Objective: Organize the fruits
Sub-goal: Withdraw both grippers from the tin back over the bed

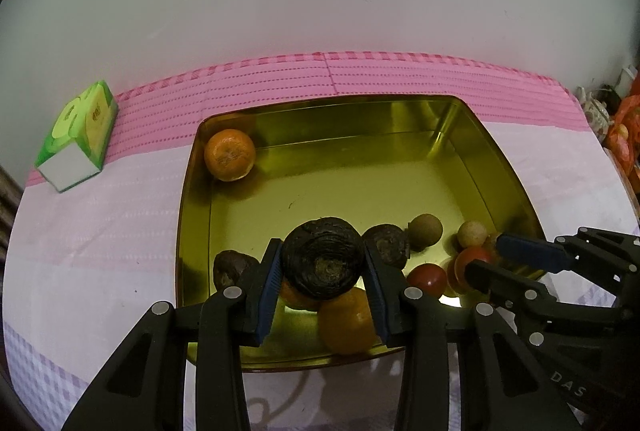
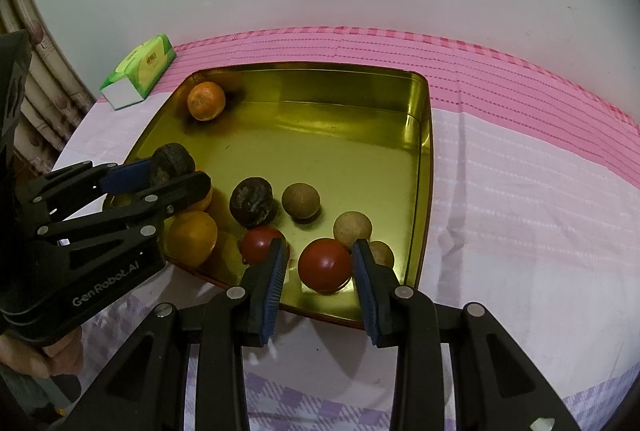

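Note:
A gold metal tray (image 1: 472, 159) (image 2: 360, 111) holds the fruit. My left gripper (image 1: 322, 267) (image 2: 168, 175) is shut on a dark wrinkled fruit (image 1: 322, 257) (image 2: 172, 159) and holds it above the tray's near left part. My right gripper (image 2: 320, 263) (image 1: 486, 255) is open with a red fruit (image 2: 325, 263) (image 1: 474, 259) between its fingers, resting on the tray floor. An orange (image 1: 229, 155) (image 2: 206, 101) lies in the far left corner. Two more oranges (image 2: 192, 237), two dark fruits (image 2: 252, 201), another red fruit (image 2: 260, 243) and tan round fruits (image 2: 301, 201) lie near the front.
A green tissue box (image 1: 76, 139) (image 2: 138, 77) lies on the pink striped cloth (image 2: 520, 151) left of the tray. A white wall stands behind the table. Cluttered items (image 1: 624, 135) sit at the far right edge.

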